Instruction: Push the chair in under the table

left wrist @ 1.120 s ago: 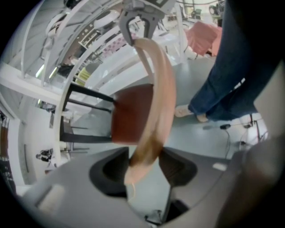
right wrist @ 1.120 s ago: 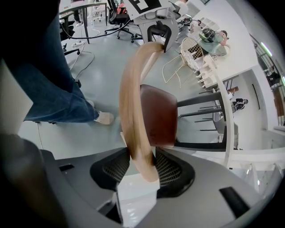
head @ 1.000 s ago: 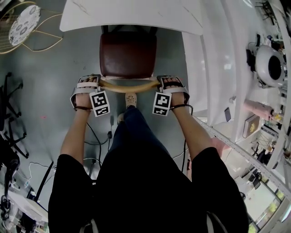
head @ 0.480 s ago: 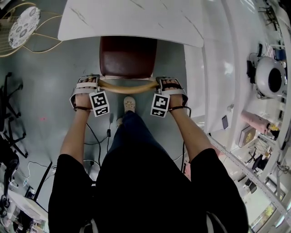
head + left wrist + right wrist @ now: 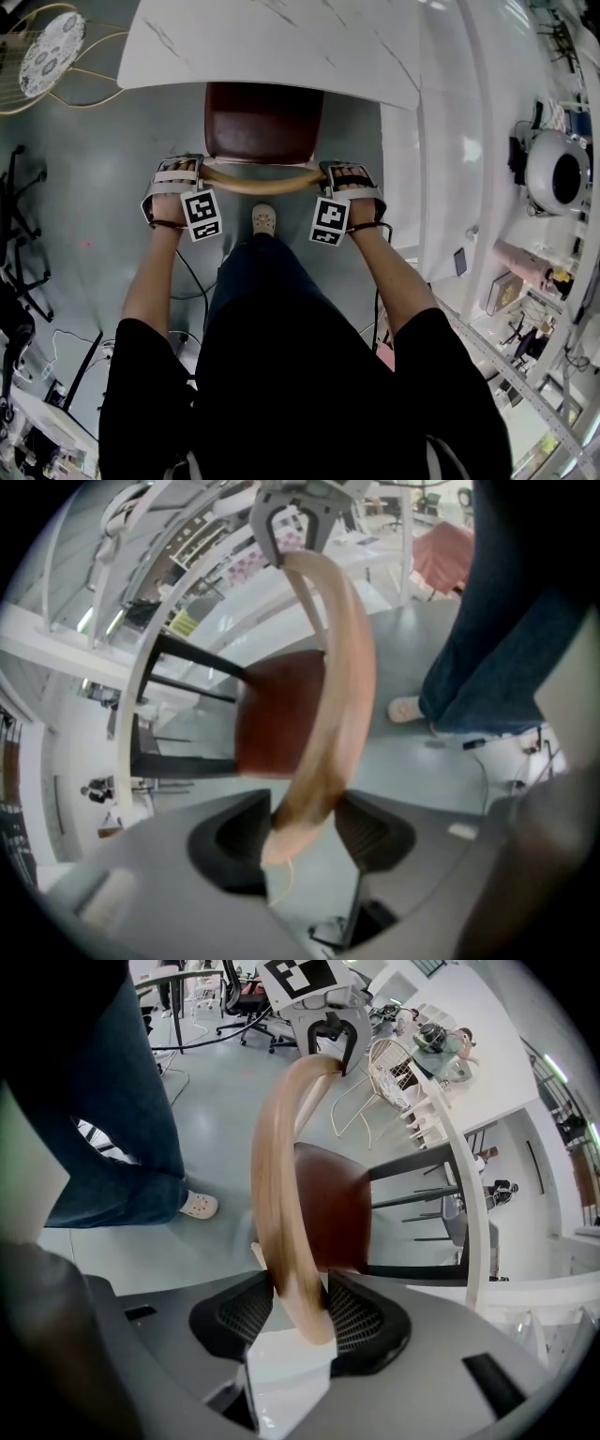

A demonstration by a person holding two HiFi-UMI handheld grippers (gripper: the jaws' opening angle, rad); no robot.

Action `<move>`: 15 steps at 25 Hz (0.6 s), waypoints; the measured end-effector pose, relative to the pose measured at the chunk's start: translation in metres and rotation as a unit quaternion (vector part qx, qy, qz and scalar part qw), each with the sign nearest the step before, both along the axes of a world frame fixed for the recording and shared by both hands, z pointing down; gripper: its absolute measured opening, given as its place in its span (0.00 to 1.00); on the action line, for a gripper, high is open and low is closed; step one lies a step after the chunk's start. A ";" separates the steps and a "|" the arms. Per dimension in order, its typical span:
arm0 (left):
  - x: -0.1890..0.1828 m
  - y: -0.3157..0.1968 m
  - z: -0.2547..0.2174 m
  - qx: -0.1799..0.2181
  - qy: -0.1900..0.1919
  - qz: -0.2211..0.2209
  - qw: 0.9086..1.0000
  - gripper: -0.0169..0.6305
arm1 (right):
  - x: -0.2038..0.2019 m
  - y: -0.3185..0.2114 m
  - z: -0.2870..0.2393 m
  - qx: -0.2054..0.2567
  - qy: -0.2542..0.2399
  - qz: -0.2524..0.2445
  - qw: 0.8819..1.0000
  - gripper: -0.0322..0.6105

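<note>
The chair has a dark red seat [image 5: 262, 122] and a curved wooden backrest [image 5: 258, 181]; the front of the seat lies under the white table [image 5: 272, 47]. My left gripper [image 5: 194, 170] is shut on the backrest's left end, my right gripper [image 5: 330, 172] on its right end. In the left gripper view the backrest [image 5: 337, 696] runs from between the left gripper's [image 5: 302, 832] pads to the right gripper [image 5: 292, 517] far off. In the right gripper view the wood [image 5: 277, 1185] sits squeezed in the right gripper [image 5: 300, 1312], with the seat [image 5: 333, 1204] and table edge [image 5: 459, 1176] beyond.
The person's shoe [image 5: 264, 219] stands just behind the chair. A gold wire side table [image 5: 47, 47] is at the far left, black office chairs [image 5: 19, 216] at the left. Cables [image 5: 192, 281] lie on the floor. A white counter and shelving [image 5: 450, 141] line the right.
Both grippers have moved forward with the backrest, and more of the red seat has slid under the table's edge. The person has stepped up behind it.
</note>
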State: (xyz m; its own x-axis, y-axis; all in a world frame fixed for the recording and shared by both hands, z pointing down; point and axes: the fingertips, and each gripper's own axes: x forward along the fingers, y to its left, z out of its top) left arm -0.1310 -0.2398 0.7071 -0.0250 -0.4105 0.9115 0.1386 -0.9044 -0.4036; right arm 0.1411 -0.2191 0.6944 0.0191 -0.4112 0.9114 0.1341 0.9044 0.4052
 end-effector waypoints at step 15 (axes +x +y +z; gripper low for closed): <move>0.002 0.012 -0.013 -0.016 0.043 -0.040 0.998 0.42 | 0.006 0.019 -0.010 -0.019 -0.037 0.112 0.993 0.39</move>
State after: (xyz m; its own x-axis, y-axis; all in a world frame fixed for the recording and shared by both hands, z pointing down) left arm -0.1287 -0.2276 0.6940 0.0218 -0.3810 0.9243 0.0326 -0.9238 -0.3815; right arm 0.1472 -0.2005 0.6844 0.0379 -0.3701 0.9282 -0.1017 0.9226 0.3720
